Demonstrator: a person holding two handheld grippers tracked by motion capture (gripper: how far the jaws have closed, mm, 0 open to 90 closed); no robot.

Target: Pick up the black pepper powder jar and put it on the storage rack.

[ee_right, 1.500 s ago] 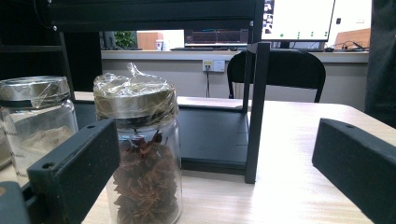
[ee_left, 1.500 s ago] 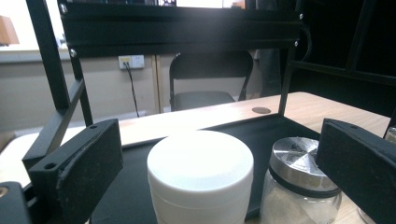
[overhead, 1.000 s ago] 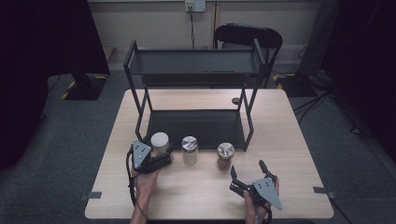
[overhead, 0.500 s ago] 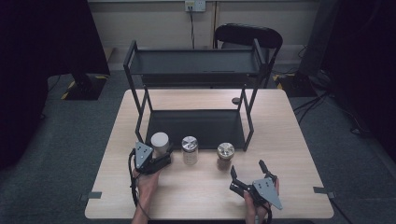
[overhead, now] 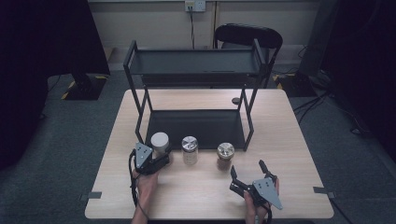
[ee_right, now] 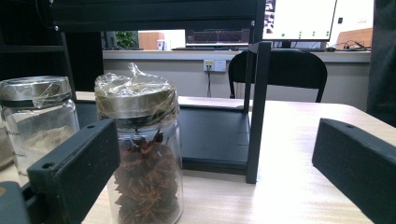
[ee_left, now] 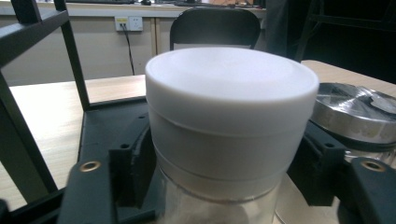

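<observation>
Left side of the bench (overhead: 112, 196): the left gripper (overhead: 156, 161) lies low over the front left area, held in the person's left hand (overhead: 145, 183). Its jaws have just been closing and now sit shut on the white-lidded jar (overhead: 160, 143), one black jaw on each side of the glass below the lid (the left gripper view shows the jar (ee_left: 231, 135) upright between them, pads against the glass). The jar stands on the bench just in front of the black rack's (overhead: 196, 70) lower shelf, at the left end of a row of three.

Centre: a silver-lidded jar (overhead: 189, 149) stands just beside the white-lidded one, not touching it as far as the high view tells. Contents pale; label too small to read.

Right of centre: a third jar (overhead: 225, 156), brown contents, stands near the rack's front right leg. In the right gripper view this jar (ee_right: 142, 154) holds star anise and has plastic film crumpled over a metal lid.

Right side: the right gripper (overhead: 247, 179), held in the right hand (overhead: 257, 203), rests near the front edge of the bench, jaws spread wide with nothing between them, well short of the star anise jar.

Behind the bench: a black chair (overhead: 247, 36).
</observation>
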